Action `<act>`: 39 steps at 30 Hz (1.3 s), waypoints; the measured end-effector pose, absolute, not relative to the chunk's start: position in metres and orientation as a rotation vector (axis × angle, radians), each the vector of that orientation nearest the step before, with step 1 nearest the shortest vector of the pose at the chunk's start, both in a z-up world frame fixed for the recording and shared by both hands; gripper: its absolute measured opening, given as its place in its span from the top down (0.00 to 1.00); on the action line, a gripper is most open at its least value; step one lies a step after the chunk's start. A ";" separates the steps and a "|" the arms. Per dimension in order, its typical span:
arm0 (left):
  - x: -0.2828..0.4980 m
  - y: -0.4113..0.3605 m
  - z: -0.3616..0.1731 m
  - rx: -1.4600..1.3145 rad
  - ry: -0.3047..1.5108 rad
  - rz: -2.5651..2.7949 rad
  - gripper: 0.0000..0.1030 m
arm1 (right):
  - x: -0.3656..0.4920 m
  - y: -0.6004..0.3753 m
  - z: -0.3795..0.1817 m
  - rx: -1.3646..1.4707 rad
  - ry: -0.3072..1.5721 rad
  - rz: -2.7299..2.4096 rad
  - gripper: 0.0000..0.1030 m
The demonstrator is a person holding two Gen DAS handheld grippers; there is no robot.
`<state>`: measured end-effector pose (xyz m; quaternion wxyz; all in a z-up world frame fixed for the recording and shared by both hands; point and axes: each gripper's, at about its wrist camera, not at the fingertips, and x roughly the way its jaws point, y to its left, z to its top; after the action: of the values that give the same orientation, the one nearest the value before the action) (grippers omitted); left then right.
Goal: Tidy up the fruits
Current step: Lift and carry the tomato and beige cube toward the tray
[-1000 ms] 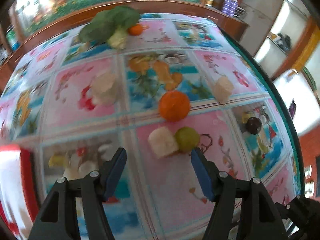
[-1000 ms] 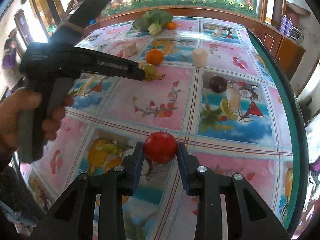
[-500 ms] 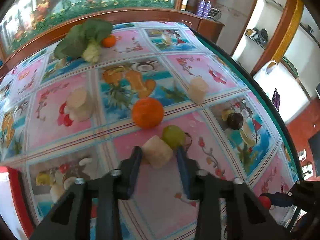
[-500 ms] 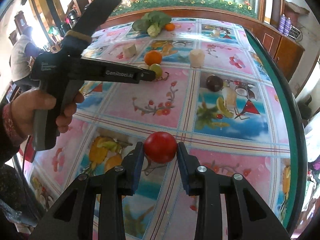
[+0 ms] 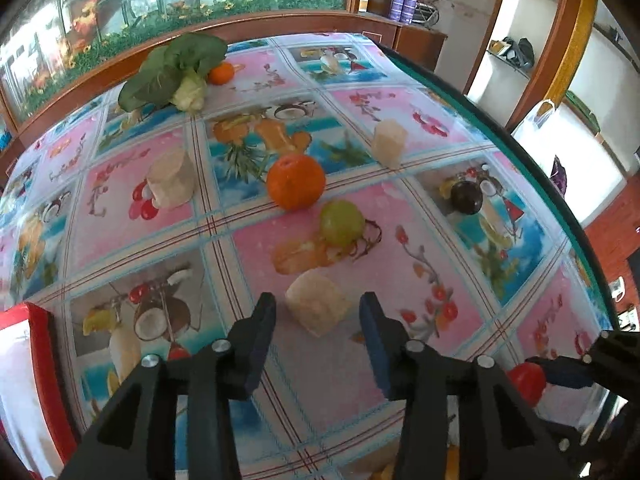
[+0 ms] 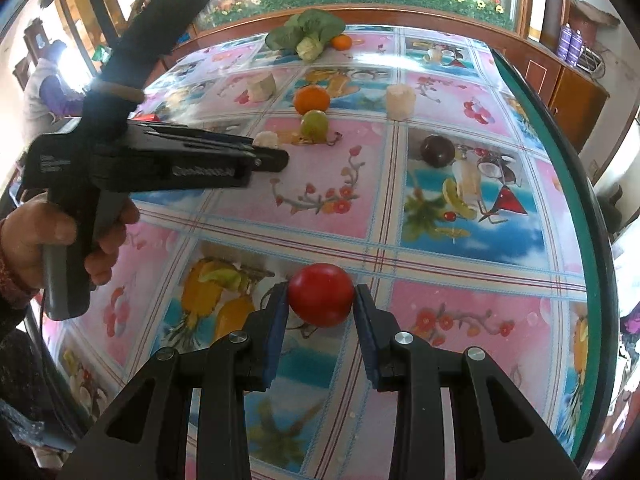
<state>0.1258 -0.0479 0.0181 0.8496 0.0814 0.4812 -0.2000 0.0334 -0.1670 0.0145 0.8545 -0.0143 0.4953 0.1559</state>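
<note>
Two hand-held grippers: both over the surface [image 6: 460, 264], a patterned cloth under glass.
Right hand-held gripper [image 6: 320, 306]: clamped on the red tomato [image 6: 320, 299], pads on its sides; smooth, soft skin, so a light squeeze looks wise.
Left hand-held gripper [image 5: 317, 316]: jaws apart, flanking the pale cut chunk [image 5: 317, 308], not touching it.
Chunk handling: likely light, firm, perhaps moist; take it across its flat sides.
Beyond: green round fruit [image 5: 341, 222], then orange [image 5: 295, 181]; both round, may roll.
Right side: dark fruit [image 5: 466, 199], apart.
Far end: leafy greens [image 5: 176, 72] beside small orange [image 5: 221, 73].
</note>
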 end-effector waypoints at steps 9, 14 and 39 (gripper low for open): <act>0.114 -0.029 0.020 0.044 1.038 -0.410 0.66 | 0.029 -0.166 0.017 -0.042 1.029 0.303 0.69; 0.083 -0.012 0.023 -0.009 1.060 -0.404 0.66 | 0.026 -0.165 0.019 -0.032 1.027 0.295 0.69; -0.010 0.107 0.055 -0.208 0.952 -0.281 0.66 | 0.022 -0.067 0.042 -0.066 0.997 0.405 0.69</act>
<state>-0.0102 0.1065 0.0552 0.8741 -0.0996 0.4560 -0.1345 0.0217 -0.0666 0.0420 0.8581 -0.0312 0.4749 0.1927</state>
